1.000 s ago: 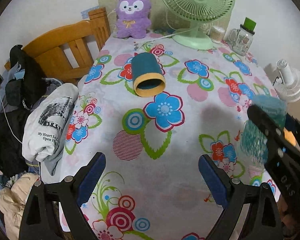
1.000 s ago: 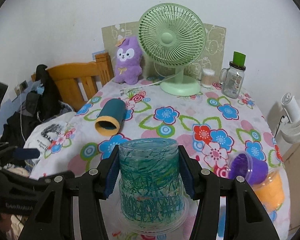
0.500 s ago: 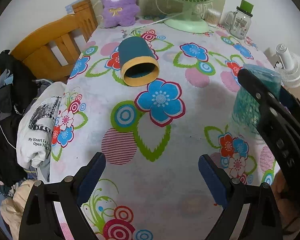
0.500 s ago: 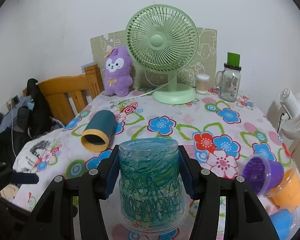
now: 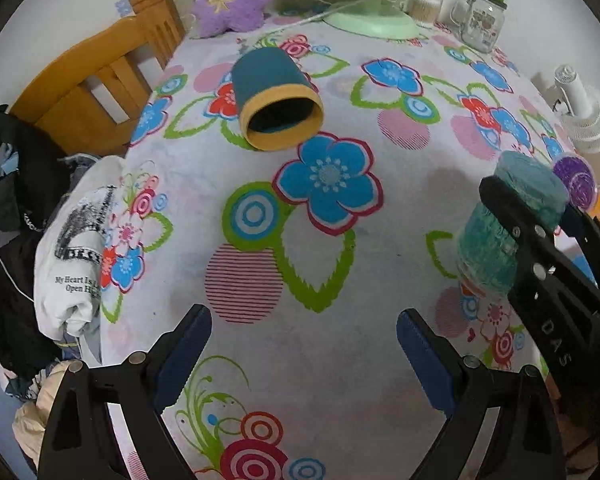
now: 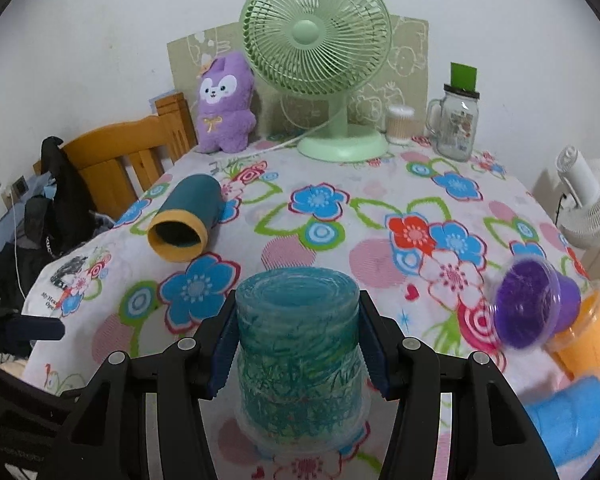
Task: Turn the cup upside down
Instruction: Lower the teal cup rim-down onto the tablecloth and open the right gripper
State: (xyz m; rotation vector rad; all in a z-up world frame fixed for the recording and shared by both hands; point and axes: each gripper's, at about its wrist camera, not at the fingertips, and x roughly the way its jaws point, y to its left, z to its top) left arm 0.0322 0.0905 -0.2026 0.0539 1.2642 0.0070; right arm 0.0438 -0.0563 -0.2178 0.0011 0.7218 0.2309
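My right gripper is shut on a clear cup with teal scribbles, held upside down with its rim just at the floral tablecloth. The same cup and right gripper show at the right of the left wrist view. My left gripper is open and empty above the tablecloth near its front edge. A dark teal cup with a yellow rim lies on its side further back, mouth toward me; it also shows in the right wrist view.
A green fan, purple plush, glass jar and cotton swab pot stand at the back. Purple, orange and blue cups lie at the right edge. A wooden chair with clothes is left.
The right gripper has lowered the upside-down teal cup toward the tablecloth. The left gripper has moved forward over the table and stays open.
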